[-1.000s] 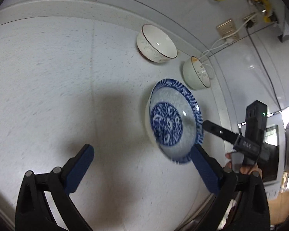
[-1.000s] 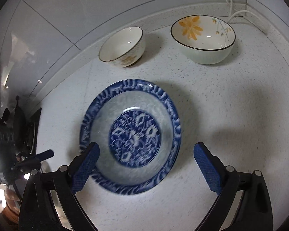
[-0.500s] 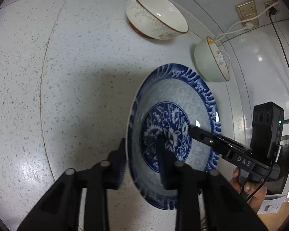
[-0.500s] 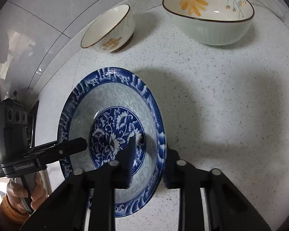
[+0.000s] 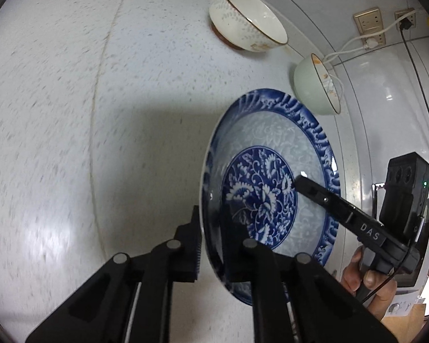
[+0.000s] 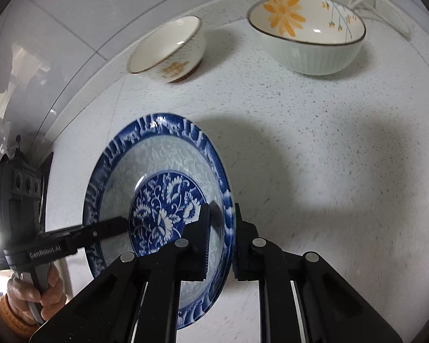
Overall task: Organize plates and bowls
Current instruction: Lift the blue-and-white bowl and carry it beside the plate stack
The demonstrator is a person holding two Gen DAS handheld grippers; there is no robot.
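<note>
A blue-and-white floral plate [image 5: 271,143] [image 6: 163,157] sits on the speckled white counter [image 5: 100,114]. My left gripper [image 5: 211,211] is closing on the plate's near rim, one pad under the edge and one inside. On the opposite rim my right gripper [image 6: 221,211] is closing the same way. Each view shows the other gripper's finger [image 5: 323,200] [image 6: 100,231] reaching over the plate. Behind it stand a brown-rimmed white bowl [image 5: 246,31] [image 6: 168,54] and a pale green bowl with an orange flower [image 5: 314,88] [image 6: 309,43]. Whether the plate is off the counter I cannot tell.
A tiled wall runs behind the bowls, with sockets [image 5: 369,25] and a white cable [image 5: 354,45] trailing down near the green bowl. A person's hand [image 5: 360,274] [image 6: 34,288] grips each tool handle. Open counter [image 6: 329,143] spreads beside the plate.
Both grippers went from wide open above the plate to closed on its opposite rims. Both came down nearer the counter, so the plate fills more of each view.
</note>
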